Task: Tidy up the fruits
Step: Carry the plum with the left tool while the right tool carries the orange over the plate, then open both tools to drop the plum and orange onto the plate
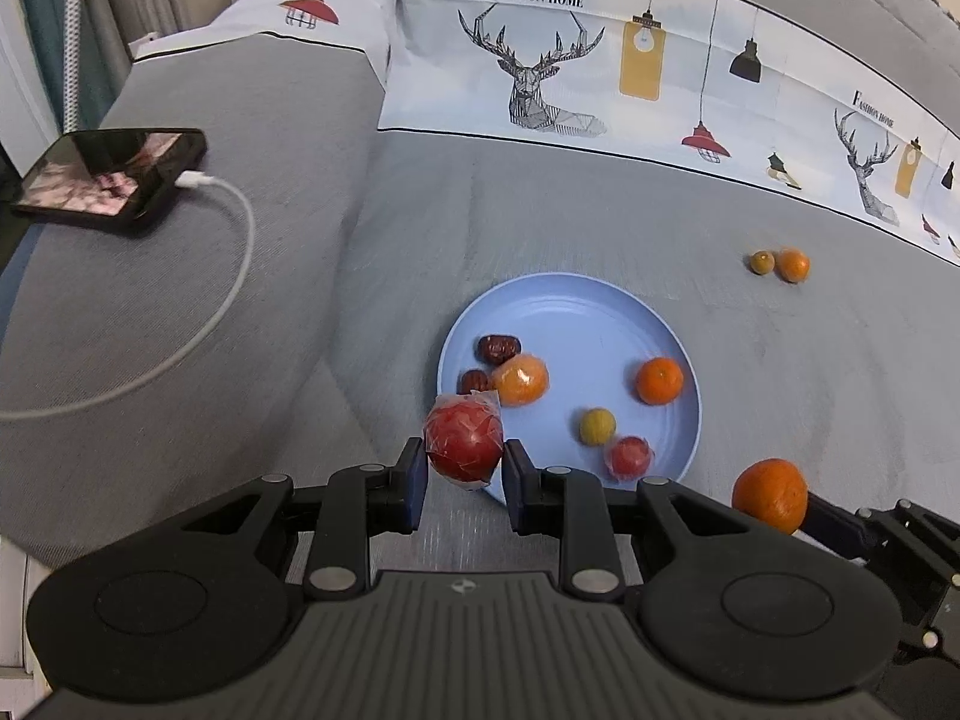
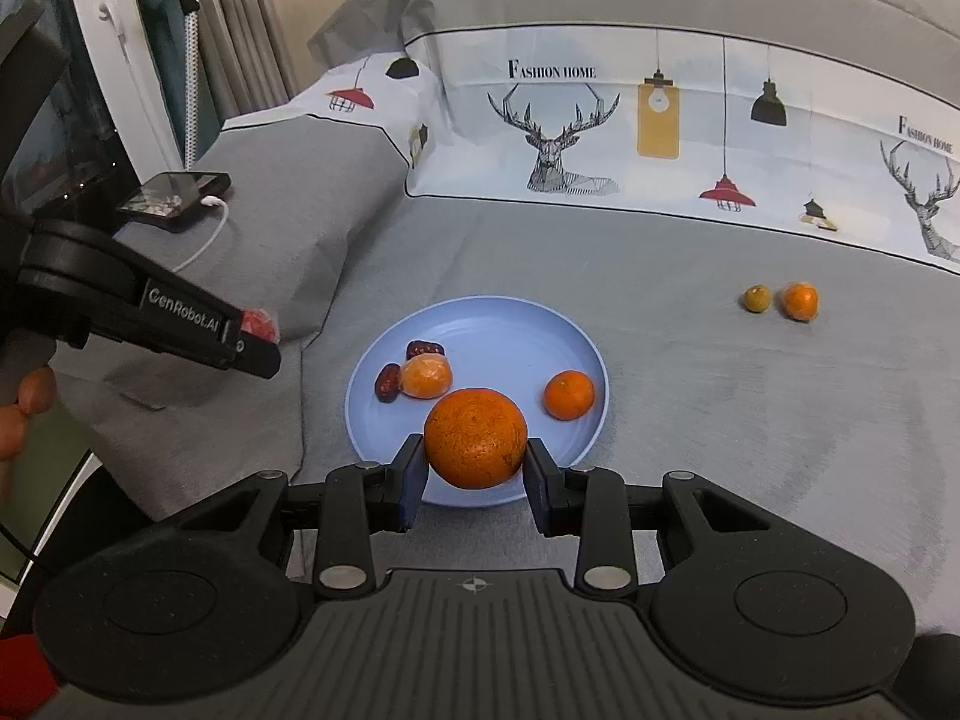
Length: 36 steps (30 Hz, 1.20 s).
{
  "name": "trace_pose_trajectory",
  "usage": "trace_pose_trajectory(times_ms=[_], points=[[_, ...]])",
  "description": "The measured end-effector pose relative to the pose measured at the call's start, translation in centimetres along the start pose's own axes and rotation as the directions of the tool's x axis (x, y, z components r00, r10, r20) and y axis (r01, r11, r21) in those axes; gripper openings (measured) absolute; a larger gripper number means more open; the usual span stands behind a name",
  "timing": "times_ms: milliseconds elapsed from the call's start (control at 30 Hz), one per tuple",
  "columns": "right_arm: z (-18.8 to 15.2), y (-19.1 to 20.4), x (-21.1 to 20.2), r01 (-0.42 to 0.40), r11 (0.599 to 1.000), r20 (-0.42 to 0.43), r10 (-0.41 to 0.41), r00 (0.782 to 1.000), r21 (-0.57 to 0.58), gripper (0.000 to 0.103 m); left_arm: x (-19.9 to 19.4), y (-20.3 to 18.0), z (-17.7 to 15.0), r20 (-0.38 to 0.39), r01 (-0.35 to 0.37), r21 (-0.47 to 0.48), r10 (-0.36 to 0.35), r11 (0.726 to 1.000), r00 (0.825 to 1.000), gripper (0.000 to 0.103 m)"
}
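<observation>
My left gripper [image 1: 463, 468] is shut on a plastic-wrapped red fruit [image 1: 464, 441], held above the near left rim of the blue plate [image 1: 576, 312]. My right gripper [image 2: 475, 471] is shut on a large orange [image 2: 476, 438], held above the plate's [image 2: 480, 318] near edge. The orange also shows in the left wrist view [image 1: 771, 495]. On the plate lie two red dates [image 1: 497, 348], a wrapped orange fruit [image 1: 521, 380], a tangerine [image 1: 660, 381], a small yellow fruit [image 1: 597, 426] and a small wrapped red fruit [image 1: 629, 457].
A small green-yellow fruit [image 2: 757, 299] and a small tangerine [image 2: 800, 301] lie on the grey bed to the far right. A phone [image 1: 111, 177] with a white cable [image 1: 234, 276] lies on a grey cushion at left. A deer-print pillow [image 1: 570, 60] lies behind the plate.
</observation>
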State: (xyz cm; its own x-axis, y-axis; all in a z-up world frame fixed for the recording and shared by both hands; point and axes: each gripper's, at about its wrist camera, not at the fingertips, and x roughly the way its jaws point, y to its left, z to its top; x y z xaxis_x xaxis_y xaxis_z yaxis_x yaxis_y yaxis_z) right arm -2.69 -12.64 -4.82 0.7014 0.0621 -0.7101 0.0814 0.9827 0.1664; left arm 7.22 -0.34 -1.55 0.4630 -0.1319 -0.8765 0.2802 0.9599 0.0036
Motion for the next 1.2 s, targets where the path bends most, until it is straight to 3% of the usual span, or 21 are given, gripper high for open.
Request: trace_pose_trajectory(times_ms=[667, 1200], points=[[2.6, -1.1, 8.3, 0.009, 1.0, -0.043, -0.009, 0.999, 0.001, 0.036, 8.1, -1.8, 4.1, -0.058, 0.011, 0.075, -0.007, 0.997, 0.998, 0.029], [3.6, -1.7, 12.0, 0.012, 1.0, -0.079, -0.013, 0.997, -0.022, 0.036, 12.8, -2.0, 5.4, -0.091, 0.0, 0.114, 0.01, 0.994, 0.996, 0.03]])
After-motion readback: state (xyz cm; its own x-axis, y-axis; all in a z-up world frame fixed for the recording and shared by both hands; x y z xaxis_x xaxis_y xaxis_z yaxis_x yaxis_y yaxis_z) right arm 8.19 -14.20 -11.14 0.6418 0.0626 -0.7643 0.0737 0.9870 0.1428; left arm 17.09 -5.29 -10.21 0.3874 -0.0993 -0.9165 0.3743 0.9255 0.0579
